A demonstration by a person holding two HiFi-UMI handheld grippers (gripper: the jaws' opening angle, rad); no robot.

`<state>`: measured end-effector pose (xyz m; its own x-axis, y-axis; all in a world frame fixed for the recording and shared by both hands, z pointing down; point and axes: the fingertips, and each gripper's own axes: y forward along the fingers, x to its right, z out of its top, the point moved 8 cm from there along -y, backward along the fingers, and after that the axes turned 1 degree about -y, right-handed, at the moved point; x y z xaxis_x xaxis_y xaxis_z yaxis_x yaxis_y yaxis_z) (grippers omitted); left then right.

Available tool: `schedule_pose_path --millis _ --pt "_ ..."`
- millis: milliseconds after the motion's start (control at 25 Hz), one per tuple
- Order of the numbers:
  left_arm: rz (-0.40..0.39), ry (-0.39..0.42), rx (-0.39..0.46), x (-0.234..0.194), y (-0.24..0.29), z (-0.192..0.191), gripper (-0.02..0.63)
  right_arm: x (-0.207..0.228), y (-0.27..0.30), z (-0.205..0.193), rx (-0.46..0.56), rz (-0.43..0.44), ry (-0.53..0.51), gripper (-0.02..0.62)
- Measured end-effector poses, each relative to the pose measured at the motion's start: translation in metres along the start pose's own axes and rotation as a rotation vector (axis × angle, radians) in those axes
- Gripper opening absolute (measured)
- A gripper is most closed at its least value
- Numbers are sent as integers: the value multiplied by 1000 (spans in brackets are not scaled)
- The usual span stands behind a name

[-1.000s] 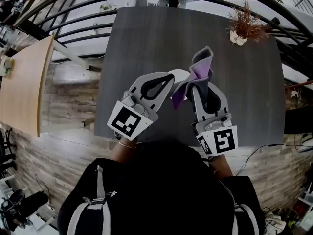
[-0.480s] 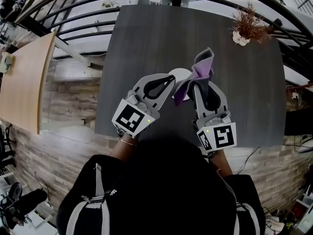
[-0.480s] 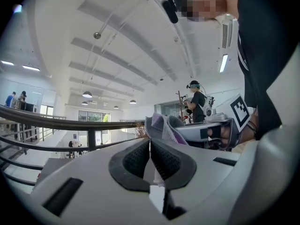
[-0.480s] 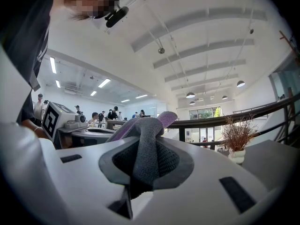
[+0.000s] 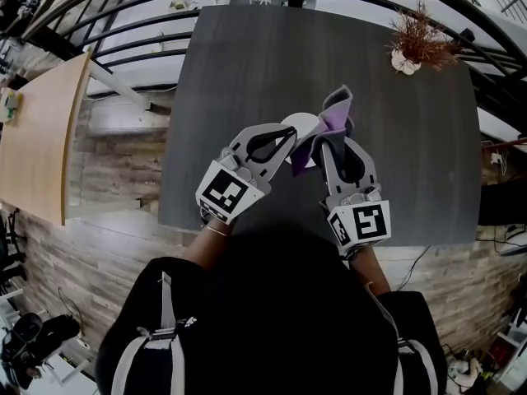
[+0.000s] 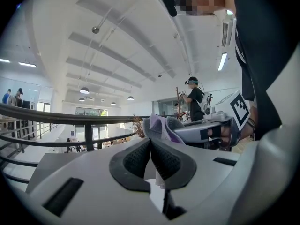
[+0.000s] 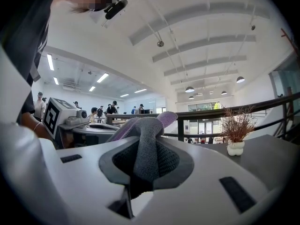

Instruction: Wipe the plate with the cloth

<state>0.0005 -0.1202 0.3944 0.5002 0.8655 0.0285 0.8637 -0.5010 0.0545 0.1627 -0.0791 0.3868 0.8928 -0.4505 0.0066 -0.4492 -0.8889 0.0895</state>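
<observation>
Over the near middle of the dark desk (image 5: 247,56): one white plate (image 5: 301,125), pinched at its rim in the closed jaws of the left hand-held gripper (image 5: 288,133), showing only a thin edge in the left gripper view. One grey-and-purple cloth (image 5: 336,109), clamped in the right hand-held gripper (image 5: 329,144), long axis running from the jaws away from the person, grey free end pointing up and outward, purple fold lying against the plate. Far right corner: dried plant in a white pot (image 5: 410,48), well apart
</observation>
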Motion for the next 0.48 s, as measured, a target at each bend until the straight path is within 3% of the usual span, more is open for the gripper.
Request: schedule_pose_path --millis 480 --pt "-10 -77 -75 -8 12 -41 8 0 16 -31 -77 14 -29 63"
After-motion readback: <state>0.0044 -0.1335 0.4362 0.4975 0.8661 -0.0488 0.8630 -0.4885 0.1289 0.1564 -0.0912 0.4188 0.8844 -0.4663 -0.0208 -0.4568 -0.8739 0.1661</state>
